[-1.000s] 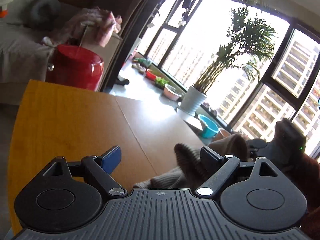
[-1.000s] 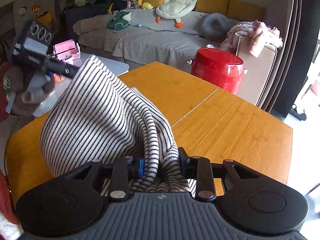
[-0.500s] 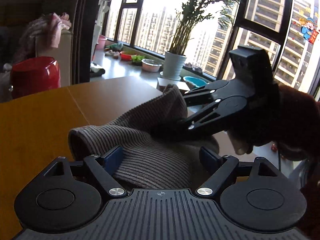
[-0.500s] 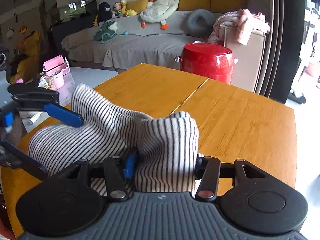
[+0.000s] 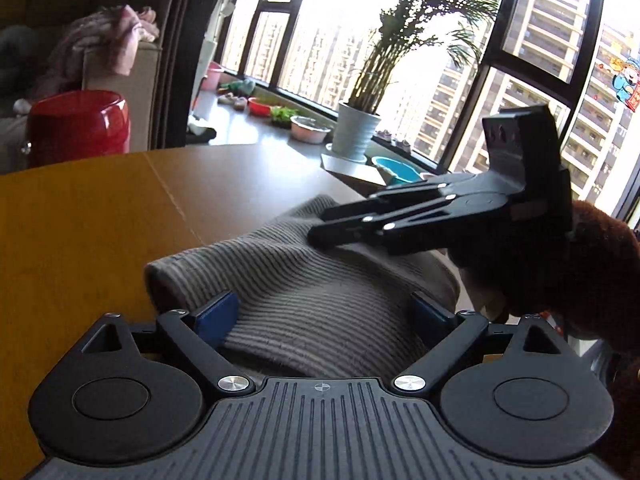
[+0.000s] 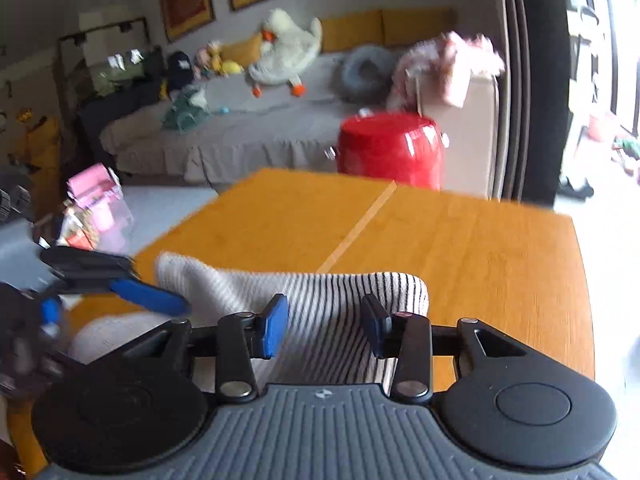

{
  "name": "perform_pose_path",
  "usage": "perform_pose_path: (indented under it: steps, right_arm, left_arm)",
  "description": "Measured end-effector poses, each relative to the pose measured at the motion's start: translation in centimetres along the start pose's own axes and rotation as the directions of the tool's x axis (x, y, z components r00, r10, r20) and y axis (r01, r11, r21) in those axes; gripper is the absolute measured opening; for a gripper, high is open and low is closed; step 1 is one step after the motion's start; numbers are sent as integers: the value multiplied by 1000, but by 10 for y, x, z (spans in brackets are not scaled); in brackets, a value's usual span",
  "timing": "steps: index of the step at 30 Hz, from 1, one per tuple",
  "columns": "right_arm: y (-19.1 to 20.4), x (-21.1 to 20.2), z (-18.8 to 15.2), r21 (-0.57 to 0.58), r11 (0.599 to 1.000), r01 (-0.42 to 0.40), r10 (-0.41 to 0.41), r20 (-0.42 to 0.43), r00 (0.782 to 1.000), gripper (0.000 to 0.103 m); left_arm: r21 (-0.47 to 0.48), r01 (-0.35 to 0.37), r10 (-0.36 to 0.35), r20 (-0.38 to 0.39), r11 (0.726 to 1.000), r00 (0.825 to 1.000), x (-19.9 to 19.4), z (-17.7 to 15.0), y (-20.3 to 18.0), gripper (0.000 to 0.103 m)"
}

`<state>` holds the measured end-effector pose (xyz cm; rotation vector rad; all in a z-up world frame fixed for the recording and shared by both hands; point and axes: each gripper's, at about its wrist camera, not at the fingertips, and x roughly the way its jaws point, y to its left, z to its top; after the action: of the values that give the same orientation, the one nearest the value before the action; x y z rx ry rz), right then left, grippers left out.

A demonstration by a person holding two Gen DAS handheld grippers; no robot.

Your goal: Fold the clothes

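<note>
Striped garment lay bunched on wooden table, between spread fingers of left gripper. Right gripper also open, straddling cloth. Only left view showed potted palm; right view blurred.

Right wrist view is smeared: the left gripper at the left edge is a blur. The striped garment has its near part hidden behind the gripper body.
</note>
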<state>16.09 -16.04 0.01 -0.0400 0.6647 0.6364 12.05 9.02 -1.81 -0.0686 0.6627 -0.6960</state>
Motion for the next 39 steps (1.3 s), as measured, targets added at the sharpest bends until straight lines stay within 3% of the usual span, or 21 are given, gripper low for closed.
perform_pose_path:
  steps: [3,6,9,11,14,17,19,22,28,31,34,36,39]
  right_arm:
    - [-15,4,-11,80,996,-42,39,41,998,39]
    - [-12,2,-17,57,998,-26,23,53,998,39]
    - [-9,2,-19,58,998,-10,6,60,998,40]
    - [-6,1,-21,54,999,5,-8,66,998,40]
    - [0,-5,-25,35,999,26,-29,69,997,40]
    - [1,-14,-30,18,999,42,-43,61,997,41]
    - [-1,-20,-33,28,999,43,-44,53,998,41]
    - [-1,-30,-29,36,999,38,-40,46,998,42]
    - [-4,-37,13,65,998,14,-23,146,989,43]
    - [-14,-8,20,102,993,55,-64,95,993,43]
    - [-19,25,2,68,989,130,-130,-4,991,47]
    - [-28,28,-5,129,985,118,-118,-8,993,54]
    - [-30,22,-4,138,982,127,-127,-8,992,55]
  left_arm:
    - [3,-20,20,58,1000,998,-14,11,-1,93]
    - [9,-36,34,119,999,992,-28,24,-3,93]
    - [14,-52,48,181,999,982,-42,37,-6,81]
    - [37,-40,34,162,998,986,-32,39,-13,74]
    - [68,-60,56,60,996,997,-1,29,-14,71]
    - [8,-78,79,-11,997,997,24,12,5,70]
    - [-38,-55,56,4,998,998,22,10,14,70]
    - [-20,-65,66,8,998,998,21,8,13,70]
    - [-43,-50,51,20,998,999,18,4,18,72]
    - [-51,-48,49,23,998,999,15,0,18,74]
    - [-66,-36,37,22,997,999,12,-2,20,75]
    - [-72,-29,30,21,997,999,12,-3,22,76]
    - [-72,-27,28,20,997,999,14,-2,22,77]
